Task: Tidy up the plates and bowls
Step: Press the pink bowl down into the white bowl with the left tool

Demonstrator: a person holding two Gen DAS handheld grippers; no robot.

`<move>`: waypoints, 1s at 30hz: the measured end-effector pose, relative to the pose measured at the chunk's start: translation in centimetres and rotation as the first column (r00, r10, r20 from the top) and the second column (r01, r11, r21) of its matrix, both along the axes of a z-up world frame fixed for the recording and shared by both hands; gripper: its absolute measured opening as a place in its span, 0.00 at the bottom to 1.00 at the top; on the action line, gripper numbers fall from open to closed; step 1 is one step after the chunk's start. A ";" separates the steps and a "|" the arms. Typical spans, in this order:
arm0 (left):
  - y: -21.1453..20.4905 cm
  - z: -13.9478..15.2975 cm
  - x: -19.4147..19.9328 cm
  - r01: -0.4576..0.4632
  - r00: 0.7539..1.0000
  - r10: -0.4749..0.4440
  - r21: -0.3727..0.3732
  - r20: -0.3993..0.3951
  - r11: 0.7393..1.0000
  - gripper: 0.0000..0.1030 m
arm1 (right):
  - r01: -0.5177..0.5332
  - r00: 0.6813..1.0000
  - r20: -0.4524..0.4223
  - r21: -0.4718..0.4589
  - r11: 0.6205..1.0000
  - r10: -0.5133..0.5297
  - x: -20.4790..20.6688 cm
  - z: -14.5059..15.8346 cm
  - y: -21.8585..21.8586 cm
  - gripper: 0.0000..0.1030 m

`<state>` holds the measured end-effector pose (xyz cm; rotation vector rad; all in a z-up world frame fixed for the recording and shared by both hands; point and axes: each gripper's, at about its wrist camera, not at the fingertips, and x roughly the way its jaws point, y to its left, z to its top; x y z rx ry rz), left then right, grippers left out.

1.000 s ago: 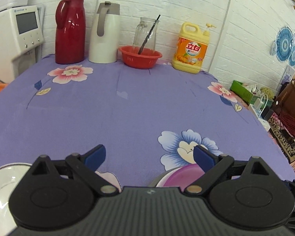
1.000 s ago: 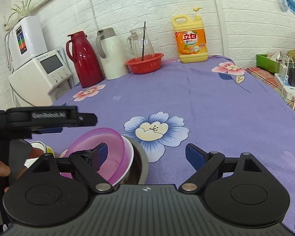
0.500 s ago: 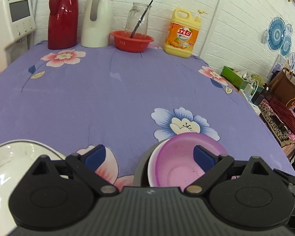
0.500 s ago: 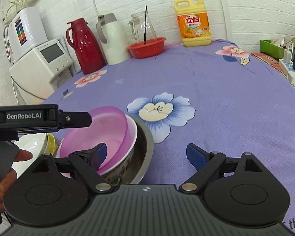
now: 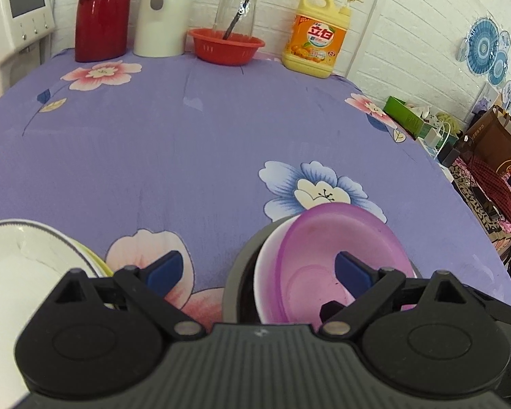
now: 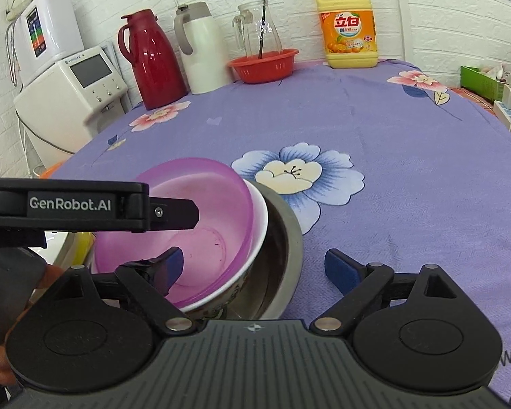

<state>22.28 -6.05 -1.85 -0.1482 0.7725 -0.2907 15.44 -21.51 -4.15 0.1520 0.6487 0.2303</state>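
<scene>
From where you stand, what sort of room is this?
Most likely a home kitchen or dining corner: a table under a purple floral cloth, thermos jugs and dish soap along the brick wall, and nested bowls up front.

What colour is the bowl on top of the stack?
Purple, see-through plastic. The top bowl shows best in the right wrist view.
</scene>
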 end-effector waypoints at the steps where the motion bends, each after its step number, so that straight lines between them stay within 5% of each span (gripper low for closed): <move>1: -0.1 0.0 0.0 0.001 1.000 -0.001 0.008 0.005 1.000 0.92 | -0.001 1.000 0.011 -0.011 1.000 0.001 0.0 -0.1 0.1 1.00; 15: 0.2 0.0 -0.7 0.057 0.998 -0.057 0.029 0.024 0.998 0.92 | -0.002 1.000 0.018 -0.071 0.998 0.003 -0.1 -0.3 0.6 1.00; 30: -0.4 -0.4 0.3 0.079 0.997 -0.079 0.036 0.012 0.996 0.92 | 0.020 0.999 0.048 0.033 0.999 -0.021 -1.2 0.3 -0.4 1.00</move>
